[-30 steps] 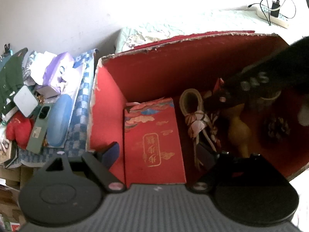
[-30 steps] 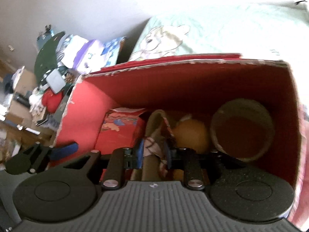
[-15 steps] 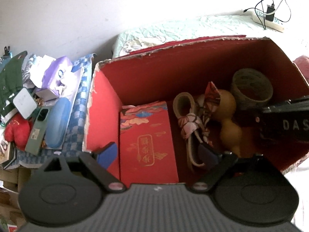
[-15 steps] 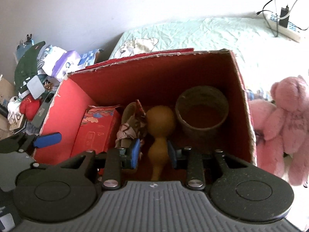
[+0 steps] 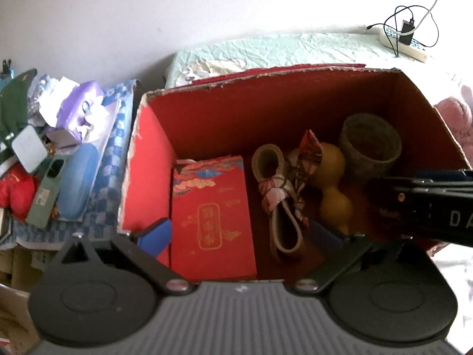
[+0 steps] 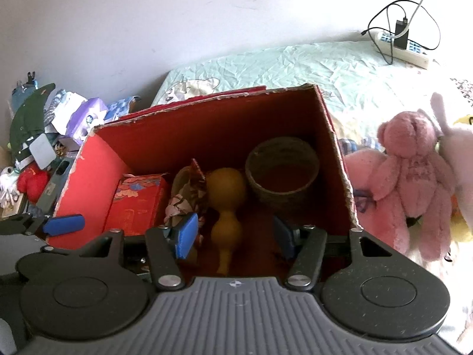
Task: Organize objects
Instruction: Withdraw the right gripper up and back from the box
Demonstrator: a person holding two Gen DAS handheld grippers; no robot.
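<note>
Red cardboard box (image 6: 88, 183), open-topped, is sitting on a bed (image 6: 295, 65) with a pale green sheet. Inside, from the box's left wall rightward:
- a red packet with gold lettering (image 5: 212, 216), lying flat;
- a loop of beige strap (image 5: 275, 195) knotted with patterned cloth, lying just beside the packet;
- a yellow gourd (image 6: 226, 204), lying on the box floor and touching the cloth;
- a round woven basket (image 6: 282, 171), standing upright in the far right corner.

Right gripper (image 6: 233, 236) is hovering over the box's near edge; its blue fingers (image 6: 186, 235) have just been opening and are standing released, the gourd's narrow end lying between them untouched.

Left gripper (image 5: 239, 233) is hanging over the box's near left side, fingers spread wide and gripping nothing, having just been opening further.

Outside the box: a pink teddy bear (image 6: 414, 171) is lying to its right, a power strip (image 6: 402, 47) with cables is resting at the bed's far end, and a heap of clutter (image 5: 47, 153) is sitting to the left.
</note>
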